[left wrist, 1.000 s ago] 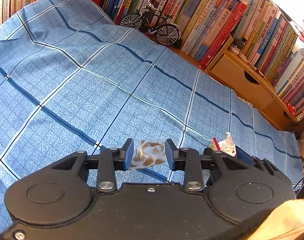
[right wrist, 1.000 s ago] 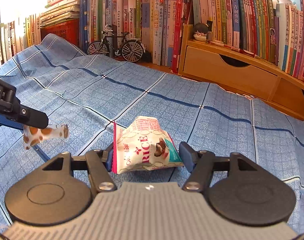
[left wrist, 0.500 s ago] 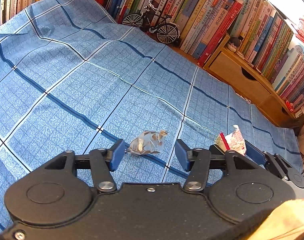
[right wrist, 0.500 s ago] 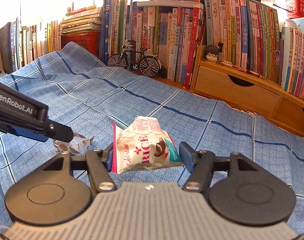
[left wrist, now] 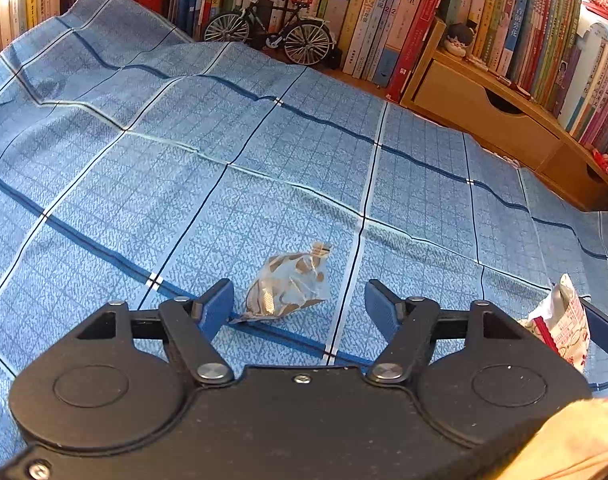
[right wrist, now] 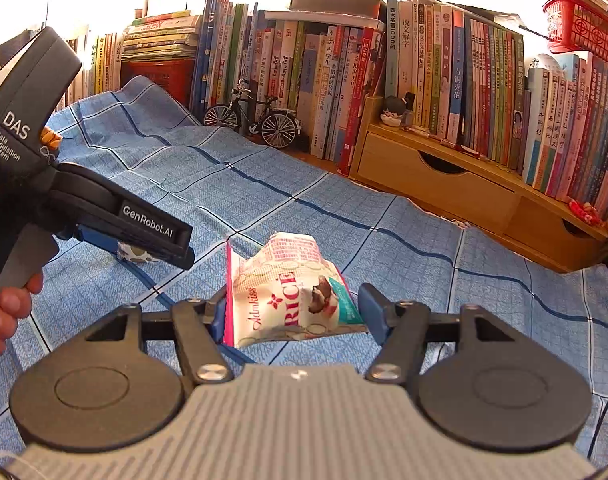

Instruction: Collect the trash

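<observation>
My left gripper (left wrist: 298, 300) has a matte black body, two round embossed discs, silver pivot screws on black linkage arms, and blue finger pads (left wrist: 220, 306). From the right wrist view its side reads "GenRobot.AI", its handle "DAS Data Acquisition System" in white. My right gripper (right wrist: 292, 312) shares the black discs and blue pads, with a grey ribbed plate between them. An orange-tan sleeve (left wrist: 575, 446) shows near right

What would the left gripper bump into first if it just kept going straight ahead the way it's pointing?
Probably the crumpled wrapper, which lies on the blue checked cloth just ahead of the open left gripper, between the lines of its fingers. Depth is uncertain; aimed higher, it would pass over toward the toy bicycle.
</observation>
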Tool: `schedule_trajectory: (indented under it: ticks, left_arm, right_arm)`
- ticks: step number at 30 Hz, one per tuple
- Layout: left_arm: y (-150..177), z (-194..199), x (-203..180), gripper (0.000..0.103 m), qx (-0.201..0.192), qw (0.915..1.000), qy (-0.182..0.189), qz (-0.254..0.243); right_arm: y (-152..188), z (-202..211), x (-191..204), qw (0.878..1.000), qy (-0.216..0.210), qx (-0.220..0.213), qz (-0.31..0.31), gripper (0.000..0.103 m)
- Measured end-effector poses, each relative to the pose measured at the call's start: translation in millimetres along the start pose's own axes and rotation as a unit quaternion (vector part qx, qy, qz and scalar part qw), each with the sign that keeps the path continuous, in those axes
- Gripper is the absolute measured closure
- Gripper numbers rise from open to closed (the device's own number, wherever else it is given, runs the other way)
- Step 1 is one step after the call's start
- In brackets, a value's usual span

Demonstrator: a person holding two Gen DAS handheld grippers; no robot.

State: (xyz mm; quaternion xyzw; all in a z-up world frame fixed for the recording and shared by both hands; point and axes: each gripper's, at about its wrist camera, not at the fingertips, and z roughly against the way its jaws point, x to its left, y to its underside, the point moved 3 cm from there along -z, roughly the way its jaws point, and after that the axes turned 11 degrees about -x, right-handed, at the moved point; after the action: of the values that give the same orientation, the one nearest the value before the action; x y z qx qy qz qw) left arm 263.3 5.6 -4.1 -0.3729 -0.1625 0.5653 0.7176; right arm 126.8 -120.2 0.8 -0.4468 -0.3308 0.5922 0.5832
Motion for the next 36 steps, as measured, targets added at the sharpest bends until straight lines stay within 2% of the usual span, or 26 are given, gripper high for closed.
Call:
schedule_trajectory:
  ticks: [1,3,7,14,21,24,28,30,32,33,36]
  left_arm:
    - [-0.4,-0.6,-2.8,0.053,-0.003,0.9999,0.005,-0.014]
    - [1.8,-0.4,-9.3,0.065,-0.006,0.9990,-0.003,-0.044]
    - [6.5,5.8,-12.8,0.074,-0.016,0.9987,0.006,-0.049]
    - [-0.3,22.7,-3.0,0.076,-0.033,0.9987,0.007,-0.039]
    - [-6.8,38.9,19.5,0.076,-0.042,0.9991,0.005,0.006]
    - [-4.2,32.7,23.4,0.057,-0.025,0.9996,-0.006,0.012]
    - [-0.7,23.3,26.9,0.056,-0.018,0.9991,-0.015,0.034]
    - [1.9,16.9,22.1,0.053,-0.011,0.9998,-0.013,0.013]
    - [6.8,11.3,13.0,0.055,-0.005,0.9995,-0.022,-0.022]
    - [8.0,10.6,10.6,0.060,-0.008,0.9992,-0.023,-0.031]
    - [9.3,11.2,6.5,0.082,-0.017,0.9993,-0.017,-0.029]
  right_arm:
    - [0.9,1.5,-1.2,1.000,0.002,0.001,0.000,0.036]
    - [2.6,4.3,-3.3,1.000,0.006,0.004,0.000,0.036]
    - [0.8,4.9,-4.7,1.000,0.008,0.002,0.001,0.036]
    - [-3.3,-0.1,3.4,1.000,-0.012,-0.006,-0.001,0.036]
    - [-7.8,-3.9,16.1,0.999,-0.035,-0.015,0.001,0.036]
    - [-8.0,-3.8,21.1,0.999,-0.042,-0.018,0.003,0.036]
    - [-5.3,1.3,23.0,0.999,-0.046,-0.017,0.010,0.036]
    - [-4.1,3.1,21.5,0.999,-0.043,-0.015,0.011,0.036]
    - [-3.9,3.0,20.0,0.999,-0.039,-0.012,0.011,0.036]
    - [-3.9,3.3,19.5,0.999,-0.037,-0.011,0.012,0.036]
    - [-4.4,5.1,18.1,0.999,-0.031,-0.011,0.014,0.036]
